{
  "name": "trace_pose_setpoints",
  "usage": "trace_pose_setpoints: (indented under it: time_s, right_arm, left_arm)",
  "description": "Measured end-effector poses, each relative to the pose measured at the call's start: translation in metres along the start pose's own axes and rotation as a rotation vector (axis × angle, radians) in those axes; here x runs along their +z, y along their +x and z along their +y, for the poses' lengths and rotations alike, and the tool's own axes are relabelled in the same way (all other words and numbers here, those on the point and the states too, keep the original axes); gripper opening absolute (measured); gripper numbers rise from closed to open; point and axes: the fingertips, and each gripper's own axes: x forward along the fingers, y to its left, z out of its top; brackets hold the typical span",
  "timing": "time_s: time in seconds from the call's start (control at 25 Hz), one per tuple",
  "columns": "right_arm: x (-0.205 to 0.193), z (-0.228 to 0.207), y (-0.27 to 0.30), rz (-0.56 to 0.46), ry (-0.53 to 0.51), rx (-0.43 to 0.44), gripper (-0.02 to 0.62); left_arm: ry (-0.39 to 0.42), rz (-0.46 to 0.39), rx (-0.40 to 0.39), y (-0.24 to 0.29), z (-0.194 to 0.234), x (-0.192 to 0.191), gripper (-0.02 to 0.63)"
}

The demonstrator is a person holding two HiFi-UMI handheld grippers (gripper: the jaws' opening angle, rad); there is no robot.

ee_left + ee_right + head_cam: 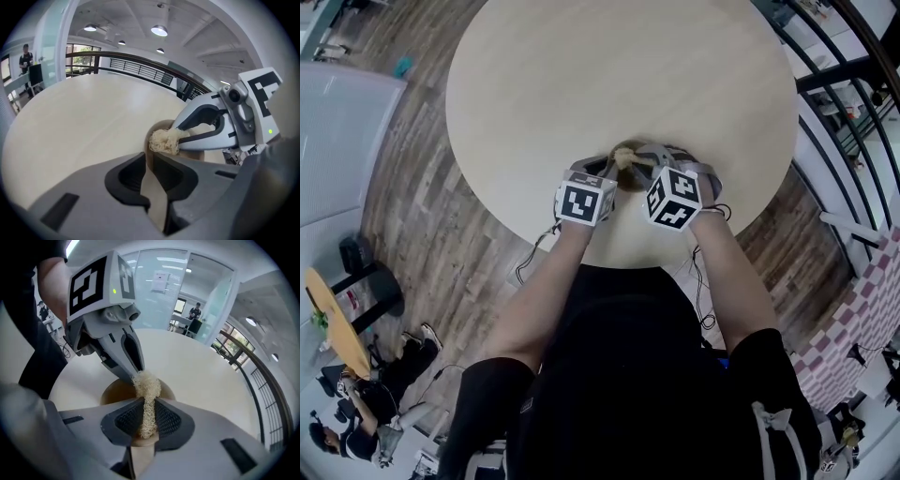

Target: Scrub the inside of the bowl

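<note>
Bowl (627,174), small and brown, sits on the round pale tabletop (619,75) near the edge closest to the person, directly between the two grippers. The left gripper (150,174) has its fingers closed on the bowl's near wall, and a tan strip of that wall shows pinched between the dark pads in the left gripper view. The right gripper (146,420) has its fingers clamped on a pale, fibrous scrubber (148,389). The lower part of the scrubber is squeezed flat between the ribbed pads, and its bushy free end sticks out beyond the fingertips over the bowl's opening. In the left gripper view that bushy end lies just at the bowl's rim on the side nearest the left gripper, though no view shows whether it presses against the inner surface. The tips of the two grippers come very close together above the bowl. In the right gripper view the left gripper's fingertips end just beside the scrubber's tuft. From the head view both marker cubes sit side by side, with the person's forearms running back from them toward a black top. The rest of the tabletop stretches away pale and bare beyond the bowl. A wooden floor (412,178) surrounds it, and a dark railing (131,63) curves behind its far edge.
</note>
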Motion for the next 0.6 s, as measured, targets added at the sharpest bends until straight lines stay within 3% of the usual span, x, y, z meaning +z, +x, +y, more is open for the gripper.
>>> trace_pose_setpoints:
  time_s: [0.16, 0.32, 0.44, 0.6]
  right_arm:
    - [-0.005, -0.001, 0.008, 0.049, 0.040, 0.052, 0.071]
    - [-0.005, -0.004, 0.016, 0.055, 0.148, 0.024, 0.071]
    - [-0.001, -0.018, 0.015, -0.018, 0.370, -0.029, 0.071]
    - [0.004, -0.039, -0.001, -0.280, 0.806, 0.005, 0.071]
  left_arm:
    - [-0.001, -0.002, -0.025, -0.002, -0.011, -0.002, 0.057]
    - [-0.009, -0.010, -0.030, -0.006, -0.020, -0.007, 0.069]
    - [-0.058, -0.045, -0.008, -0.009, -0.016, -0.008, 0.075]
    - [-0.127, -0.084, 0.023, -0.011, -0.004, -0.001, 0.069]
